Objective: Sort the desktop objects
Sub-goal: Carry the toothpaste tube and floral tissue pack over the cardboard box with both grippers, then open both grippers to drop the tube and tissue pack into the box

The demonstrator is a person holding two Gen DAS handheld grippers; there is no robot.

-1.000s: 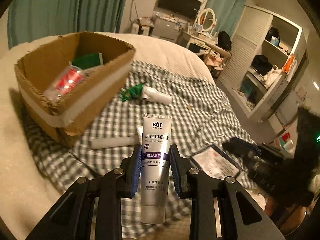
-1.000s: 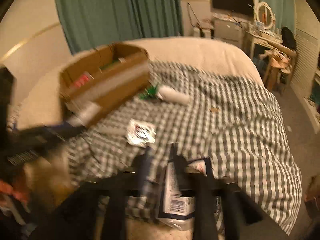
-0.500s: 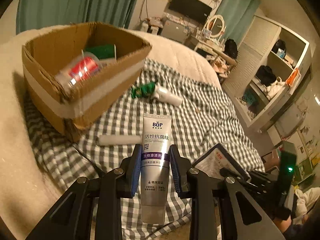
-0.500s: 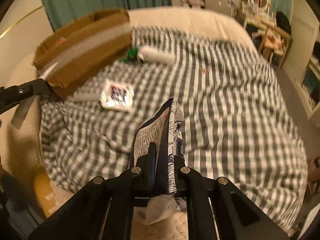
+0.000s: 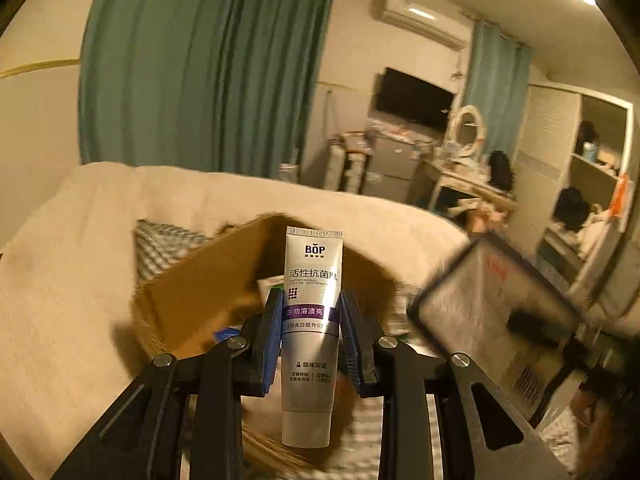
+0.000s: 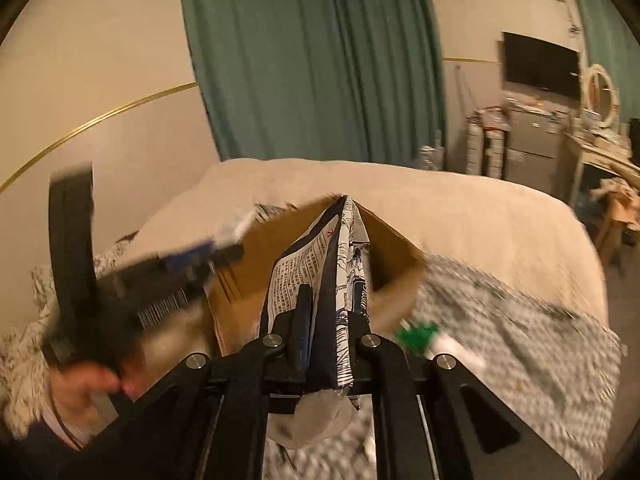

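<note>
Fingers [image 5: 269, 344] with blue pads on the left gripper [image 5: 310, 340] are clamped on the middle of a silver toothpaste tube [image 5: 310, 312], which stands upright between them, crimped end up and cap end down, above the open cardboard box [image 5: 208, 292]. Part of the box's brown inner wall shows behind the tube, and something pale and something blue lie inside it, too blurred to name. On the right of the left wrist view a flat dark-edged tissue packet [image 5: 496, 312] is held up close by the right gripper, smeared by motion. In the right wrist view the right gripper [image 6: 326, 344] pinches the same tissue packet [image 6: 320, 280] edge-on; its printed white and dark-blue faces rise to a point in front of the far corner of the cardboard box [image 6: 384, 248], and clear crumpled plastic hangs below the fingers [image 6: 302, 320]. To the left in that view the left gripper [image 6: 176, 272] appears as a dark blur beside the box, with a hand [image 6: 84, 384] below it. A green-capped white bottle [image 6: 436, 340] lies on the checked blanket [image 6: 520, 320] just to the right of the box. The blanket covers part of a cream bed [image 6: 460, 208], and green curtains [image 6: 316, 60] hang behind it.
</note>
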